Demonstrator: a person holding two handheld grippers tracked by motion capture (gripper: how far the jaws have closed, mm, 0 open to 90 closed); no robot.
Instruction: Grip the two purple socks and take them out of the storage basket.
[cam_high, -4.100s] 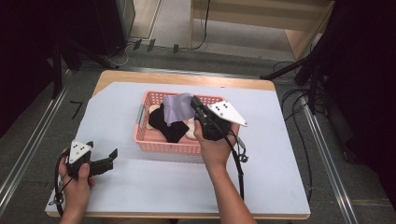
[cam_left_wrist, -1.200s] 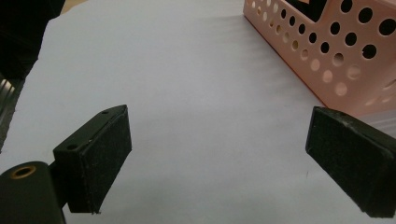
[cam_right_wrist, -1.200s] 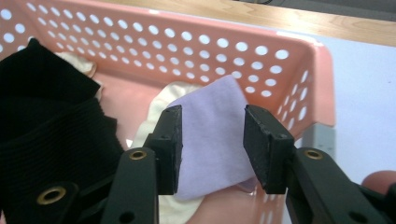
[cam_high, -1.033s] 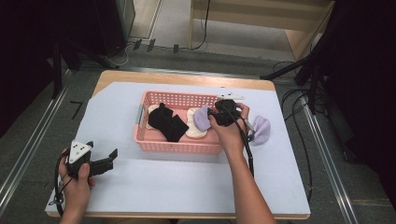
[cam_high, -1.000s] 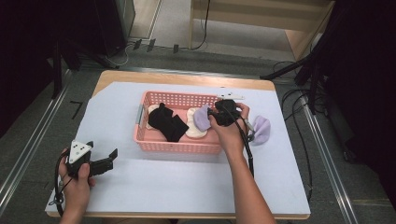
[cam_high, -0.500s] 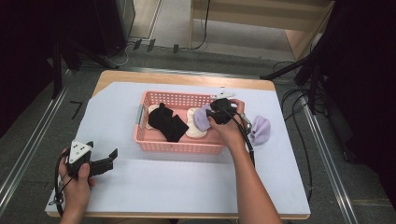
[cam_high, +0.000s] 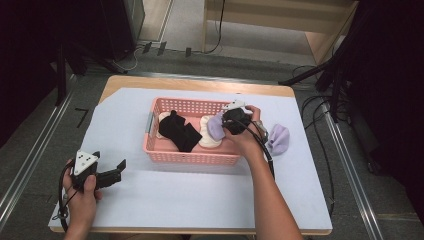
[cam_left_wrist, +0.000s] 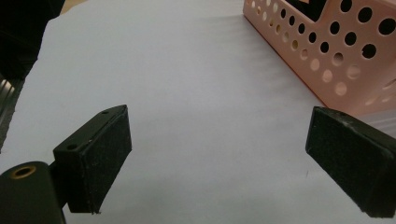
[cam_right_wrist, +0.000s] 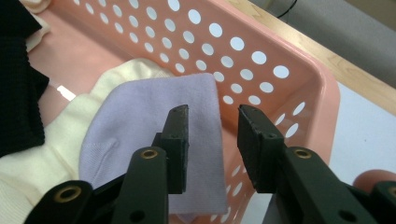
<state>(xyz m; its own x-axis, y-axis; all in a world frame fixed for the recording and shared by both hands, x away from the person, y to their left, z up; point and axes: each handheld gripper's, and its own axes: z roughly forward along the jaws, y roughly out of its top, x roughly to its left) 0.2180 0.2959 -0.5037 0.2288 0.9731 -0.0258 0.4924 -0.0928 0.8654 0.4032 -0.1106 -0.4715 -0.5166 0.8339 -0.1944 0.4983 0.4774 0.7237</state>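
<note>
Landmark: pink perforated plastic basket (cam_high: 190, 150) on the white table sheet (cam_high: 200, 200). Inside it lie a black knitted garment (cam_high: 179, 131), a cream cloth (cam_high: 207, 135) and a pale lilac cloth (cam_right_wrist: 154, 140), the last at the basket's right end against the wall. A second lilac cloth (cam_high: 278, 138) lies outside, just right of the basket. Right gripper (cam_right_wrist: 212, 135) sits over the right end, jaws narrowly parted above the lilac cloth, gripping nothing. Left gripper (cam_left_wrist: 219, 140) rests left of the basket near its front corner, jaws wide, empty.
</note>
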